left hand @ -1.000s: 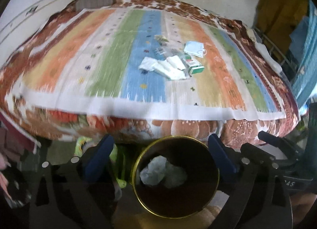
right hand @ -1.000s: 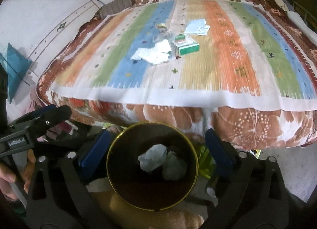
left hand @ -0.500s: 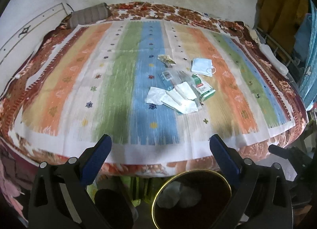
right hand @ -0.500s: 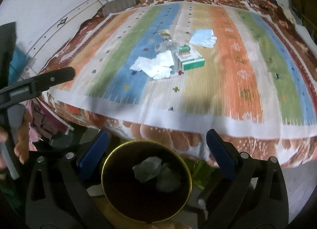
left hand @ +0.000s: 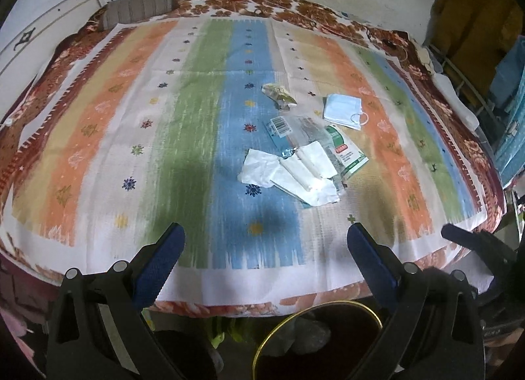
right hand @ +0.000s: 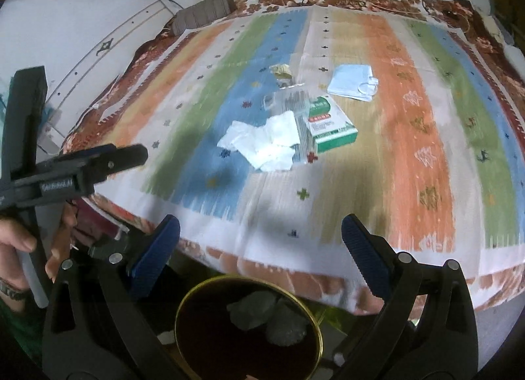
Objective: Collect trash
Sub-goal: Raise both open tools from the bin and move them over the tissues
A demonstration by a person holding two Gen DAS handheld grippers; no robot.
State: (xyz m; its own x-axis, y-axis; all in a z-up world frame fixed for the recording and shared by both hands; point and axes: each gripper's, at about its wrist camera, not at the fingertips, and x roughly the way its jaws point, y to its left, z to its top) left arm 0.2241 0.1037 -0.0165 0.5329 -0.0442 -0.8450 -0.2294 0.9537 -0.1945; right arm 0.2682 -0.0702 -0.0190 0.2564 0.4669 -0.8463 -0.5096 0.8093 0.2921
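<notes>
Trash lies in a cluster on the striped bed cover: white tissues (left hand: 292, 173) (right hand: 262, 140), a green and white carton (left hand: 347, 150) (right hand: 328, 123), clear plastic wrappers (left hand: 288, 127), a crumpled yellowish wrapper (left hand: 279, 92) (right hand: 282, 71) and a light blue face mask (left hand: 344, 110) (right hand: 354, 82). A dark bin with a gold rim (left hand: 288, 324) (right hand: 203, 288) stands on the floor below the bed edge, with crumpled tissue (right hand: 269, 317) inside. My left gripper (left hand: 265, 261) is open and empty above the bed's near edge. My right gripper (right hand: 261, 245) is open and empty, above the bin.
The striped cover (left hand: 98, 137) lies on a floral bed; a brown pillow (left hand: 137, 9) sits at the far left by the white wall. Yellow and blue cloth (left hand: 475, 18) hangs at the right. The left gripper's body and the hand holding it (right hand: 65, 176) show in the right wrist view.
Both grippers have risen from over the bin and moved forward toward the bed. The bin has slid to the bottom of both views. Both stay open.
</notes>
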